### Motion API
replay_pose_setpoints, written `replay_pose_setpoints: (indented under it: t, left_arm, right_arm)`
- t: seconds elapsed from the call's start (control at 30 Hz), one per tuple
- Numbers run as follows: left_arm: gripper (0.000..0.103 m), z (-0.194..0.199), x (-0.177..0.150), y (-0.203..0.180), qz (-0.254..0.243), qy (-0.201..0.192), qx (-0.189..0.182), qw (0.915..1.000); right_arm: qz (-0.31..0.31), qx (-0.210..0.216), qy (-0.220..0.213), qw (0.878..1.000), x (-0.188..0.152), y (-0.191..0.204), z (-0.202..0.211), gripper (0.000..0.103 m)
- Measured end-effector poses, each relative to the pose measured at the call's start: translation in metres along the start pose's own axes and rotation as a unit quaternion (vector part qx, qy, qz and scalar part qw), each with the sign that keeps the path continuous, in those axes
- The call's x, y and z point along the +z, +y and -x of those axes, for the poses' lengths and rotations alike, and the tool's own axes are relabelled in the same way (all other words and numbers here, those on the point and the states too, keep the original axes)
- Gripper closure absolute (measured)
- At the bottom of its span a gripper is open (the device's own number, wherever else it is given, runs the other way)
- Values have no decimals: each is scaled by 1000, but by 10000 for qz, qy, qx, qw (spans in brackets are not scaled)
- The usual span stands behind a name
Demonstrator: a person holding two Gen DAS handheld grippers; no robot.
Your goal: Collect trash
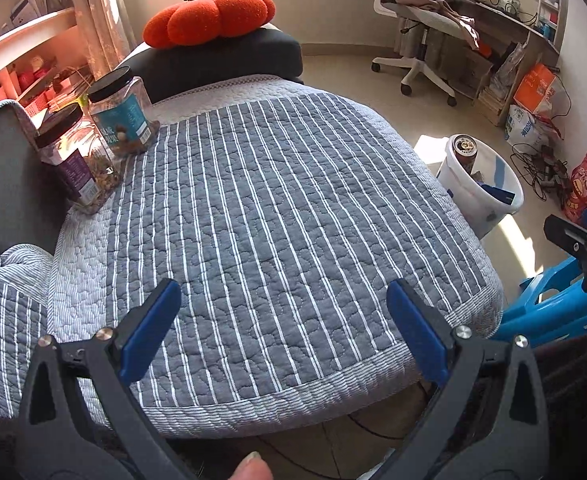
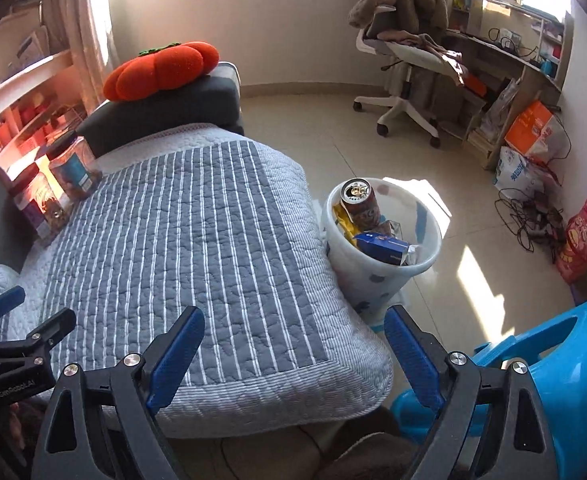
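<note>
Both black grippers with blue pads, left gripper and right gripper, tilt down over the grey striped quilt, jaws wide, nothing held. White plastic trash bucket, center right, holds a drink can and blue carton. "GenRobot.AI" is printed on the left gripper.

Can in bin (right of cushion)

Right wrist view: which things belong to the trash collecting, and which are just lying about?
Job:
white bin on the floor
drink can, blue carton inside it
right gripper, left gripper, both open and empty

Lying about:
two jars
orange cushion
office chair
</note>
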State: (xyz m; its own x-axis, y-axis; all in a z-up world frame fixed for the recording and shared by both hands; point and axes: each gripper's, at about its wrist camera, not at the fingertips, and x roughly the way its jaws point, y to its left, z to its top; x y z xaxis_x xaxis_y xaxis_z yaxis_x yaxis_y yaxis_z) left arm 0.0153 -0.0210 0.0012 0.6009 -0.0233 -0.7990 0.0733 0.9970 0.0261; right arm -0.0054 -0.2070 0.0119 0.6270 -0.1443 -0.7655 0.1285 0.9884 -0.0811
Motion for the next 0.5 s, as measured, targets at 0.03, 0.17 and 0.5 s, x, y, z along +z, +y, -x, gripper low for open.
replay_pose_setpoints:
  t: [0.03, 0.17, 0.5]
  left_arm:
    - [1, 1, 0, 0, 11, -23, 25, 10000]
    - [1, 3, 0, 0, 58, -73, -30, 10000]
    - [1, 7, -1, -8, -26, -105, -148, 9998]
  right_arm:
    - [8, -126, -47, 9999, 0, 1, 0, 11]
    - [-109, -51, 21, 9999, -4, -2, -3, 11]
    - [-159, 42, 127, 9998, -8, -3, -4, 10]
